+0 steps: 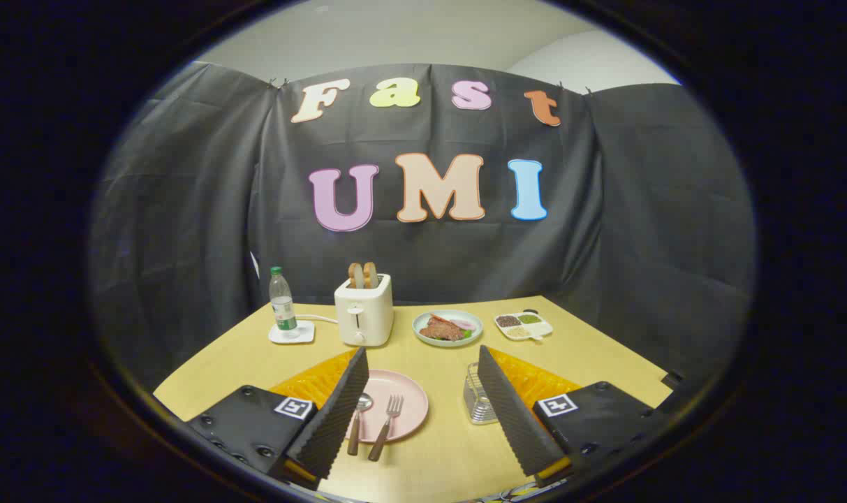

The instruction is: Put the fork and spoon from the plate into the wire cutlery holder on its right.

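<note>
On the table (pixel 458 447) lie one spoon (pixel 359 419) and one fork (pixel 387 423) side by side on one pink plate (pixel 409 405). One wire cutlery holder (pixel 476 402) stands to the right, with bare table between. The hand-held gripper (pixel 423 367) hovers wide apart, holding nothing and touching nothing.

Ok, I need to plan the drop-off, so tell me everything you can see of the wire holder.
The wire holder is a small basket of shiny, silvery metal wire, with thin upright bars and an open top. It stands upright on the yellow table, to the right of the pink plate and apart from it. Nothing can be seen inside it. The open gripper's right finger hides its right side, so contact there cannot be judged.
</note>
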Demonstrator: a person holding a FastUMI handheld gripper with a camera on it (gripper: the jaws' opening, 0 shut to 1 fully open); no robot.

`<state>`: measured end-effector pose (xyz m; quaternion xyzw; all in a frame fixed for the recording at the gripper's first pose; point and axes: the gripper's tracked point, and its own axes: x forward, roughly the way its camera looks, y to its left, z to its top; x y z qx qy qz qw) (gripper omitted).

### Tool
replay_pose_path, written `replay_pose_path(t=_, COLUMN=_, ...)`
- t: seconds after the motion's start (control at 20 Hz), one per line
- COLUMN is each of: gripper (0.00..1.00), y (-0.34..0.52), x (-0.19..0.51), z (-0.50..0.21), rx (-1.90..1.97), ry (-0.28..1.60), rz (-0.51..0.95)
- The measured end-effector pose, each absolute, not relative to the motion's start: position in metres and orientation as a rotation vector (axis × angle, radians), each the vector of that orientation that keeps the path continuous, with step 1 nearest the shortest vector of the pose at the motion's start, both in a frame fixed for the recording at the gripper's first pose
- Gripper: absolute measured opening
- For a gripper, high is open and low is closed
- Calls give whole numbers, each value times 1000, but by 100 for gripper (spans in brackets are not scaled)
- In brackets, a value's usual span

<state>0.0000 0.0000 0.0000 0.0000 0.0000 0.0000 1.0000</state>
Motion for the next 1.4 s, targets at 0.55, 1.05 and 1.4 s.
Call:
replay_pose_path(t=0.55, gripper=100, y=-11, x=-11, z=-5, rx=13, ry=21, rz=-17)
replay_pose_path(t=1.05, gripper=100, y=-8, x=-17, z=-8, rx=10, ry=36, rz=-4)
replay_pose_path(t=1.4, gripper=100, y=-16, x=-13, z=-32, rx=6, ry=71, rz=-13)
